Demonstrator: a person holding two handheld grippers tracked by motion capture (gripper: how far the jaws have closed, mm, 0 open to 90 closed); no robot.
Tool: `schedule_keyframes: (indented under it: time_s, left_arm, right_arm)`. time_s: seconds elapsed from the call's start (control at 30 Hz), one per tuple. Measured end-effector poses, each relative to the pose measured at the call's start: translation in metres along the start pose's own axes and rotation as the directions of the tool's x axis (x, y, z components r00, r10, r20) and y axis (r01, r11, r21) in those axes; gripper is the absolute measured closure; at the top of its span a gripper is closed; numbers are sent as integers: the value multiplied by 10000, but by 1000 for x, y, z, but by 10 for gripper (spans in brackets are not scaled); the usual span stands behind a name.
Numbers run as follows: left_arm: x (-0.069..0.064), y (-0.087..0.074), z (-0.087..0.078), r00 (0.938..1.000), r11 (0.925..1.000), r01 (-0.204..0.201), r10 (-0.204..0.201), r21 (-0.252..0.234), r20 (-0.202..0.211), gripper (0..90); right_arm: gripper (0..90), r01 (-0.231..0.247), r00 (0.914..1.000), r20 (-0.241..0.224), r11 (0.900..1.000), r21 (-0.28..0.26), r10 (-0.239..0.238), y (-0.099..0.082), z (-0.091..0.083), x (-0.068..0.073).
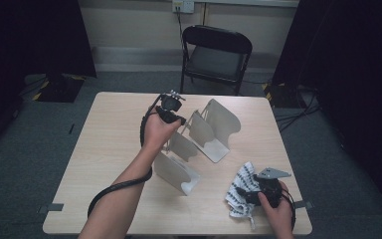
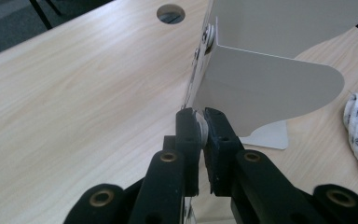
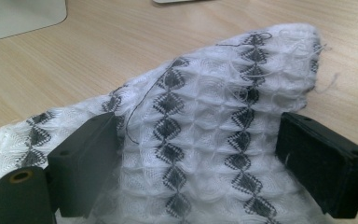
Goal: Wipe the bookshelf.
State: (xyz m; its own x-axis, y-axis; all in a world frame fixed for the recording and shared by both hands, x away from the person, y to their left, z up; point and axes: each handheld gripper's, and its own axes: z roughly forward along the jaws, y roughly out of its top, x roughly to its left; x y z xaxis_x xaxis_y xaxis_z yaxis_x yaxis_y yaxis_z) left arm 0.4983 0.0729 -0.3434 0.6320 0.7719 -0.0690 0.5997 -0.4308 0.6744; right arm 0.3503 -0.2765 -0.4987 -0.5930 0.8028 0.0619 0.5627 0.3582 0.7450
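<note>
1. Table (image 1: 109, 149): light wood-grain top, with a round cable hole (image 2: 170, 13).
2. Folding chair (image 1: 216, 55): black, behind the table.
3. Floor (image 1: 25, 149): grey carpet.
4. Wall (image 1: 129, 25): cream, with a socket (image 1: 182, 6).
5. Curtains (image 1: 25, 35): black, on both sides.

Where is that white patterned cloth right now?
In the high view the cloth lies at the table's near right corner, bunched against the right hand-held gripper, a little right of the nearest metal bookend.

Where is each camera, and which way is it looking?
High view: above the table, facing forward and down; both forearms, left gripper, right gripper.
Left gripper view: on that gripper, facing the metal rack; jaws clamp its edge.
Right gripper view: facing the patterned cloth; jaws apart.
All share table and rack.
</note>
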Motion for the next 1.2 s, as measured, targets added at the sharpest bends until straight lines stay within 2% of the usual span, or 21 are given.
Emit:
schedule_keyframes:
  time_s: [0.13,0.17,0.2,0.23,0.27,0.3,0.33,0.37,0.43,0.47,0.53,0.57,0.67,0.73,0.77,0.8,0.93,0.97,1.03,1.07,1.2]
  left_arm:
    - [9,-9,2,10000,9999,53,-53,108,-38,848]
    - [14,-13,-2,9995,9990,277,-271,-355,182,830]
    - [14,-13,-2,9995,9990,277,-271,-355,182,797]
    - [17,-13,-10,9998,9979,157,-147,-623,154,752]
    - [17,-13,-10,9998,9979,157,-147,-623,154,721]
    - [21,-16,-18,9994,9974,254,-237,-674,261,701]
    - [21,-16,-18,9994,9974,254,-237,-674,261,677]
    - [27,-22,-27,9985,9964,473,-453,-700,299,660]
    - [30,-26,-31,9988,9960,438,-421,-774,231,629]
    - [35,-32,-40,9983,9946,497,-467,-915,348,615]
    - [37,-36,-43,9984,9936,514,-486,-1005,305,606]
    - [42,-43,-52,9971,9922,689,-652,-1035,392,606]
    - [47,-51,-56,9968,9924,743,-710,-978,365,594]
    - [56,-63,-61,9964,9908,840,-818,-1062,242,572]
    - [56,-63,-61,9964,9908,840,-818,-1062,242,564]
    - [60,-71,-62,9950,9882,990,-969,-1168,237,555]
    - [65,-83,-61,9941,9889,1077,-1058,-1027,243,522]
    - [68,-92,-59,9928,9874,1190,-1170,-1045,247,504]
    - [69,-98,-57,9919,9860,1262,-1240,-1094,267,481]
    - [69,-98,-57,9919,9860,1262,-1240,-1094,267,469]
    - [73,-114,-50,9921,9868,1254,-1246,-1020,145,395]
  right_arm:
    - [122,-1,10000,5,10000,-1,1,0,0,0]
    - [122,7,10000,-9,10000,6,-7,0,0,0]
    - [122,7,10000,-9,10000,6,-7,0,0,0]
    - [122,8,10000,-7,10000,6,-8,0,0,0]
    - [122,8,10000,-7,10000,6,-8,0,0,0]
    - [122,5,10000,-8,10000,8,-5,0,0,0]
    - [122,11,10000,0,10000,4,-11,0,0,0]
    - [122,17,10000,6,10000,4,-17,0,0,0]
    - [122,26,10000,10,10000,24,-26,0,0,0]
    - [122,25,10000,16,10000,20,-25,0,0,0]
    - [122,21,10000,12,10000,19,-21,0,0,0]
    - [122,20,10000,12,10000,19,-20,0,0,0]
    - [122,17,10000,16,10000,20,-17,0,0,0]
    - [122,14,10000,26,10000,19,-14,0,0,0]
    - [122,14,10000,26,10000,19,-14,0,0,0]
    - [122,-11,10000,51,10000,14,11,0,0,1]
    - [122,-5,10000,42,10000,22,5,0,0,0]
    - [122,-29,10000,48,10000,23,29,0,0,1]
    - [122,-26,10000,51,10000,21,26,0,0,1]
    - [122,-26,10000,51,10000,21,26,0,0,1]
    - [122,-16,10000,48,10000,17,16,0,0,1]
